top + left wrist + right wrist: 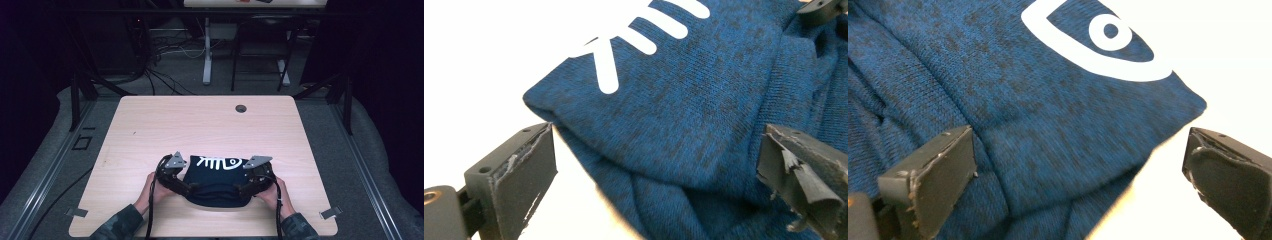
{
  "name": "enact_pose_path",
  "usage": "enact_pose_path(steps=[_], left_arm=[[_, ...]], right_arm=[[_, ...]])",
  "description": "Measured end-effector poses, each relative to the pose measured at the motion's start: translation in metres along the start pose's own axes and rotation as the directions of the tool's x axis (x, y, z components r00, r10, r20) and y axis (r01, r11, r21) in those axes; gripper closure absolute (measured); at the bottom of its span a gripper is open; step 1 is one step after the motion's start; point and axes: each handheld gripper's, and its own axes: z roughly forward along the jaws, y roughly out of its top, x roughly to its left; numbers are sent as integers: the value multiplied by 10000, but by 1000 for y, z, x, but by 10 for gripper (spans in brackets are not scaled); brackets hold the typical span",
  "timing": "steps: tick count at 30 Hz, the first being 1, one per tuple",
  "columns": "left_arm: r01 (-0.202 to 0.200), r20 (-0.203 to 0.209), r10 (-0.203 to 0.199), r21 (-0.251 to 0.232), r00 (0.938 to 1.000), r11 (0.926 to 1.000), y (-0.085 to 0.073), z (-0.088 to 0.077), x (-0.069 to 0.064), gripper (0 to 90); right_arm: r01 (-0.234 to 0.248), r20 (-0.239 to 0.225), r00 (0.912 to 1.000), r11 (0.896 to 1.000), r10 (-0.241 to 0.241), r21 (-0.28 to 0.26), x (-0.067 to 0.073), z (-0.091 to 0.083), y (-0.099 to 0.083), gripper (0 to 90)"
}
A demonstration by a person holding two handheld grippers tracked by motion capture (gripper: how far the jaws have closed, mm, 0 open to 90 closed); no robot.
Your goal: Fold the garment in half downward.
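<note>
Blue knit garment (216,186), one only, folded small near the table's (150,125) front edge, white fish-bone print up. I have my left gripper (186,186) and right gripper (246,187) at its two sides, both spread wide, gripping nothing. Folding looks mostly done; perhaps one last tuck left. Far half bare

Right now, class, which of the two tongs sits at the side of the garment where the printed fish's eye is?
The right tongs: the white ringed eye on the folded dark blue knit garment lies beside them; the left tongs face the fishbone stripes.
</note>
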Motion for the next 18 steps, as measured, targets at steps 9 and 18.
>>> enact_pose_path(steps=[9, 18], left_arm=[[594, -662, -598, -70, 9960, 9982, -21, -26, 13, 12], [1011, -1002, -1014, -83, 9898, 9948, -38, -36, 19, 6]], right_arm=[[-463, 531, 9974, 9978, 488, -483, -10, -33, -15, 0], [-962, 710, 9929, 9954, 959, 3, -21, -40, -38, 0]])
